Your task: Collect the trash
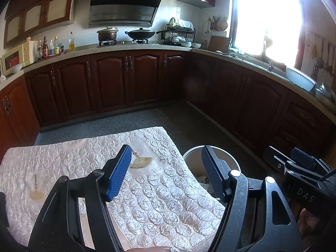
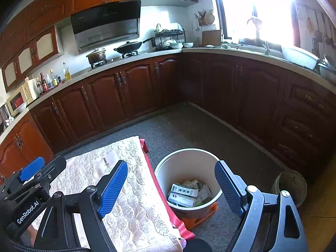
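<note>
Both tongs hang idle over the cloth-covered tabletop (image 1: 147, 199), each with its blue pads apart and nothing between them: the left tongs (image 1: 166, 174) over the cloth's near corner, the right tongs (image 2: 171, 189) reaching toward the bin. The trash, a heap of flattened cartons and paper (image 2: 189, 191), already lies in the bottom of the white wastebasket (image 2: 163, 168), which stands on an orange stand (image 2: 206, 212) on the floor just beside the tabletop's edge. I see no loose scrap left on the cloth, only 2 woven fan motifs (image 1: 141, 161), so the collecting looks close to finished.

If another piece turns up, I would grip it near its middle, carry it well over the rim before letting go, and keep the pads clear of the bin's wall so it does not tip off its stand.

The cloth is a quilted, pale, bumpy cover over a red sheet (image 2: 166, 199). Around us is a kitchen: dark red cabinets (image 1: 109, 82), a wok (image 1: 139, 34) and lidded pot (image 1: 107, 34) on the hob, a bright window (image 1: 266, 14).
</note>
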A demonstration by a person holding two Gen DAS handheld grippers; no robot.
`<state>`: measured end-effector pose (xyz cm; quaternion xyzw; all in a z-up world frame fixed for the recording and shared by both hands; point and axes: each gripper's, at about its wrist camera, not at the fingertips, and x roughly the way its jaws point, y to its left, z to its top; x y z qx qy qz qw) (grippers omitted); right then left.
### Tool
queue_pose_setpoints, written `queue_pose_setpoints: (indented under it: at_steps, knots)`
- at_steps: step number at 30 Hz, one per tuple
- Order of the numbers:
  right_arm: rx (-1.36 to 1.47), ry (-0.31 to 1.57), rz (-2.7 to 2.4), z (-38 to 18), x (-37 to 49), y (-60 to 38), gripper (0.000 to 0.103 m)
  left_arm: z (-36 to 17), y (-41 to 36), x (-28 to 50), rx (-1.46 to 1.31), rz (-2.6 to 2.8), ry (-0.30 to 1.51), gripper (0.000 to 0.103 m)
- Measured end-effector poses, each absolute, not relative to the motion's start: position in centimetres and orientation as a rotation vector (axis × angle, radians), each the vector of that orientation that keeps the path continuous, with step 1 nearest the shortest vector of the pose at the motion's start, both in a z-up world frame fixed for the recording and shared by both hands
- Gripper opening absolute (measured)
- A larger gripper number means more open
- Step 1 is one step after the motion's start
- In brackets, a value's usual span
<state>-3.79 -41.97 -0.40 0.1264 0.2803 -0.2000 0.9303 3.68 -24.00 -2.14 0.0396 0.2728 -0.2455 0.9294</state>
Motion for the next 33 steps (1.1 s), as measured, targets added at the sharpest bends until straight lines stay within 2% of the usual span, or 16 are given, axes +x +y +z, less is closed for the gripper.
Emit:
queue_pose_setpoints:
  at_steps: [33]
  knots:
    - [0.258,0.583,-0.403,-0.49,-3.43,-42.23,0.083,-2.38,-24.14,3.64,0.083,-0.501,0.568,0.068]
